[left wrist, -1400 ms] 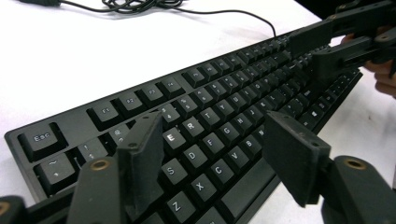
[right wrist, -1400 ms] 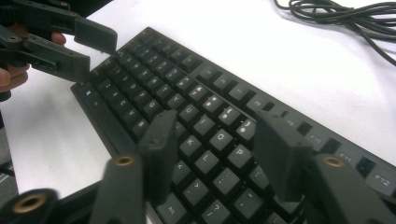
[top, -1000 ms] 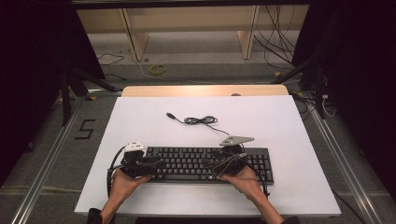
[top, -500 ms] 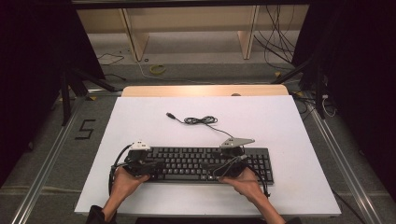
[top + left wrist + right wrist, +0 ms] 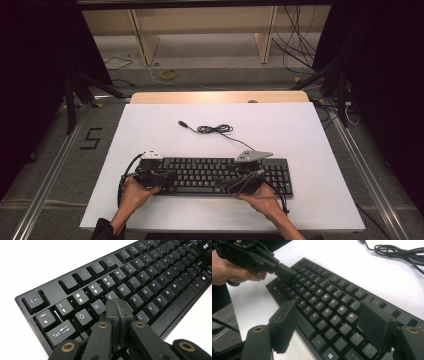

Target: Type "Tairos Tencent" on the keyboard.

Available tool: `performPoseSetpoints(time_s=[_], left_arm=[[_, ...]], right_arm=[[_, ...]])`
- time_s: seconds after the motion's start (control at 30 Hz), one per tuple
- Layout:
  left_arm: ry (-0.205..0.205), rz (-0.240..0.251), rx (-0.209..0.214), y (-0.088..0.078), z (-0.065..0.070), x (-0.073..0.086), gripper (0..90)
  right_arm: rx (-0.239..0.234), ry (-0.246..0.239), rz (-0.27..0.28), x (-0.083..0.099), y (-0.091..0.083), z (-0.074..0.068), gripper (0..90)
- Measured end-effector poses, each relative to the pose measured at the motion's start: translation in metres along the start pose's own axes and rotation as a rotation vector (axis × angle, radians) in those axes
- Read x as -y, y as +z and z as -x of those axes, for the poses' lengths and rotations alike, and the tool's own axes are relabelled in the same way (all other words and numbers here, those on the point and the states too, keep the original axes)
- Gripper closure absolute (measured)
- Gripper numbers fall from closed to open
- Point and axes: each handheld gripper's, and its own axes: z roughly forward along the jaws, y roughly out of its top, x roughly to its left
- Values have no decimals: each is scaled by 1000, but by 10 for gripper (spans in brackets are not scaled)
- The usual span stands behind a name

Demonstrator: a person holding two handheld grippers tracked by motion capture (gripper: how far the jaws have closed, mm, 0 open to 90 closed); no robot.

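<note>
keyboard point(image 5: 220, 175) lies flat near the front edge of the white bench point(image 5: 310, 130), its cable point(image 5: 212, 129) coiled loosely behind it. i judge it stiff, fairly light and long, with loose keycaps that would pop or press if squeezed, so i would take it by the plain frame at the two short ends, never across the keys. my left gripper point(image 5: 119, 308) has just clenched tight with nothing between its pads, tips poised over the keys near w and e. my right gripper point(image 5: 329, 327) has just spread wide and released, straddling the keys around o and p without pressing. the gripper views give key legends and the left hand point(image 5: 229, 267); the high view gives the whole layout.
</note>
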Motion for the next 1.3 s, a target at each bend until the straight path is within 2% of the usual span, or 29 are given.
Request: performPoseSetpoints(time_s=[0.43,0.63,0.73,0.93,1.17,1.3], left_arm=[[0,-26,-8,4,0,0,892],[6,-18,-20,4,2,0,892],[-1,3,4,0,2,0,888],[-6,45,22,-9,3,-2,819],[-8,71,42,-14,2,-1,756],[-21,91,52,-16,1,-1,678]], right_arm=[[-2,-4,1,2,-2,-1,316],[-2,-9,-2,2,-1,-2,316],[-2,-8,-1,2,-1,-2,316],[-1,-14,0,1,1,-3,317],[-6,-17,-7,1,3,-4,317],[-9,-12,-2,0,4,-4,319]])
